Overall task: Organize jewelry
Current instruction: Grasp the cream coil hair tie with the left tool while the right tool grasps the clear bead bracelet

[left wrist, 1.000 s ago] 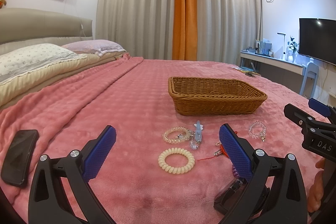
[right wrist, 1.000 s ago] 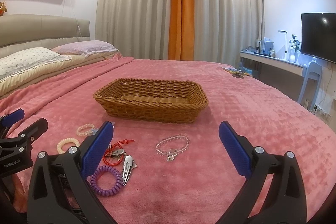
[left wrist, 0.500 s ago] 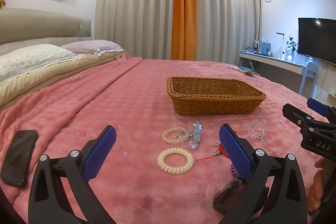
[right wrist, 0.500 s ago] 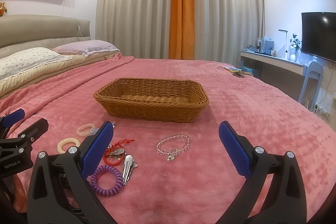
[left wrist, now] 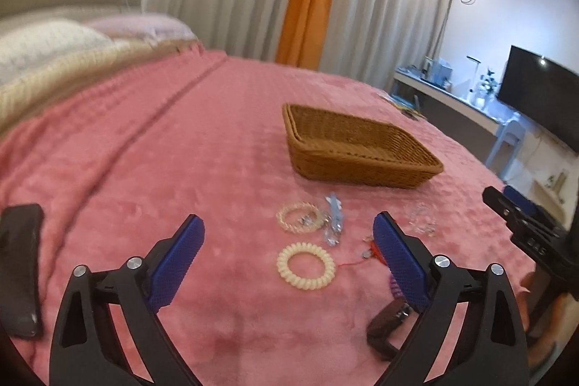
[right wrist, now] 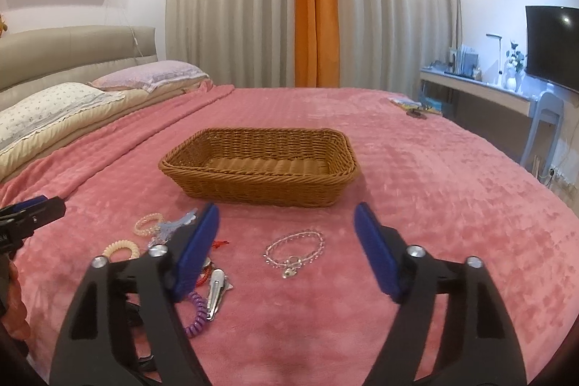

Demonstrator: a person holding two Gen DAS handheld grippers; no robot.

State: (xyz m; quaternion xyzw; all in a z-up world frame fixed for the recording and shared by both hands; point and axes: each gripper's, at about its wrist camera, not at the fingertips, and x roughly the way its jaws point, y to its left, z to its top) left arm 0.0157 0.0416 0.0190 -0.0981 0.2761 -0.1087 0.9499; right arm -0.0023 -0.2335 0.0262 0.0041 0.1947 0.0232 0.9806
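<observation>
Bracelets (right wrist: 294, 250) and hair ties (left wrist: 306, 265) lie on the bedspread (right wrist: 452, 190) before the basket (right wrist: 260, 181).

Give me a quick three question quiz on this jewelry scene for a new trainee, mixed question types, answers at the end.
1. True or false: the wicker basket already holds jewelry.
2. Which piece lies between the right gripper fingers' line of sight? A) clear bead bracelet B) cream coil hair tie C) silver hair clip
3. Fill in: the left gripper is ____ (open or shut).

Key: 1 false, its visible floor is bare. 2 A. 3 open.
</observation>
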